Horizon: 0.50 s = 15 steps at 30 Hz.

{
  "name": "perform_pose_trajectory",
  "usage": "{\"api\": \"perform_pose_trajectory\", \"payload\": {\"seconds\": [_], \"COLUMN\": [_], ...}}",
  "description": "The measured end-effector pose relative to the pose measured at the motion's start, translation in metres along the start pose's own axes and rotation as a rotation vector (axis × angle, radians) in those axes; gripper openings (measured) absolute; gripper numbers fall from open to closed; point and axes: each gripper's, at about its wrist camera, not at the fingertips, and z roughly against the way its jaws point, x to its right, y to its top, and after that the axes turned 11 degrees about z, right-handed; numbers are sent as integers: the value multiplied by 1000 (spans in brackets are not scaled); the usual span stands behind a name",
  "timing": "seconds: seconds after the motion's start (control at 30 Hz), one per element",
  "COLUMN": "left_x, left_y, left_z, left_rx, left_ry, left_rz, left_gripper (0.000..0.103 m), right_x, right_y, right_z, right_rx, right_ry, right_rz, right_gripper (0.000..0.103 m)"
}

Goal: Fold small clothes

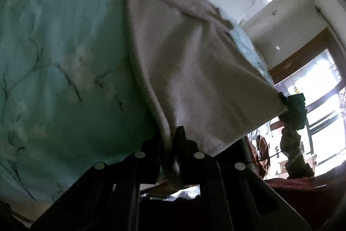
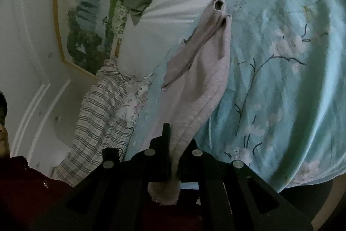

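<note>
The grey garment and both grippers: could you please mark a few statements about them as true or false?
1. The left gripper is shut on the grey garment. True.
2. The right gripper is open and holds nothing. False: it is shut on the same garment.
3. The garment lies flat and neatly folded. False: it is stretched between the two grippers, with only its far end on the bed.
4. The bedspread is teal with a pale blossom print. True.
5. A plaid cloth lies at the bed's edge in the right wrist view. True.
</note>
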Motion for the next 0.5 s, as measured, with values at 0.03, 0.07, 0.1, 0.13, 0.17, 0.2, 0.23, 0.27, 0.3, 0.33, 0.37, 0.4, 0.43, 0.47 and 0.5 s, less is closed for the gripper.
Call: {"api": "perform_pose_trajectory", "payload": {"seconds": [0.03, 0.07, 0.1, 0.13, 0.17, 0.2, 0.23, 0.27, 0.3, 0.33, 0.37, 0.4, 0.43, 0.47, 0.5], "left_x": [-3, -6, -7, -7, -8, -8, -8, -6, -1, 3, 11, 15, 19, 25, 30], "left_y": [-1, -3, -4, -5, -4, -4, -4, -4, -2, -1, 3, 6, 10, 17, 24], "left_z": [-2, -5, -7, -8, -8, -7, -5, -1, 6, 13, 21, 28, 34, 43, 49], "left_rx": [-8, -9, -10, -14, -8, -3, 0, 10, 35, 55, 92, 116, 140, 177, 202], "left_ry": [6, 16, 14, 7, 2, 1, -3, -7, -18, -31, -46, -59, -69, -79, -88], "left_rz": [1, 1, 3, 7, 13, 14, 15, 16, 16, 16, 21, 25, 29, 28, 23], "left_gripper": [10, 10, 9, 8, 7, 6, 5, 5, 5, 5, 5, 4, 3, 3, 3], "right_x": [0, 2, 3, 5, 4, 6, 6, 4, 2, -1, -2, -5, -9, -13, -16], "right_y": [-1, 0, 0, 1, 0, 1, 1, 2, 4, 7, 10, 16, 23, 32, 42], "right_z": [-1, 1, 4, 6, 4, 7, 7, 6, 5, 4, 4, 2, 1, -2, -4], "right_rx": [-2, -3, -9, -19, -31, -33, -35, -35, -31, -19, -12, 1, 13, 30, 42], "right_ry": [-3, -6, -9, -16, -21, -19, -15, -10, -6, 6, 13, 20, 26, 31, 34], "right_rz": [-3, -3, -3, 1, 3, 3, 3, 4, 5, 3, 4, 10, 17, 27, 39], "right_gripper": [6, 6, 6, 6, 6, 6, 6, 6, 6, 6, 6, 6, 6, 6, 6]}}
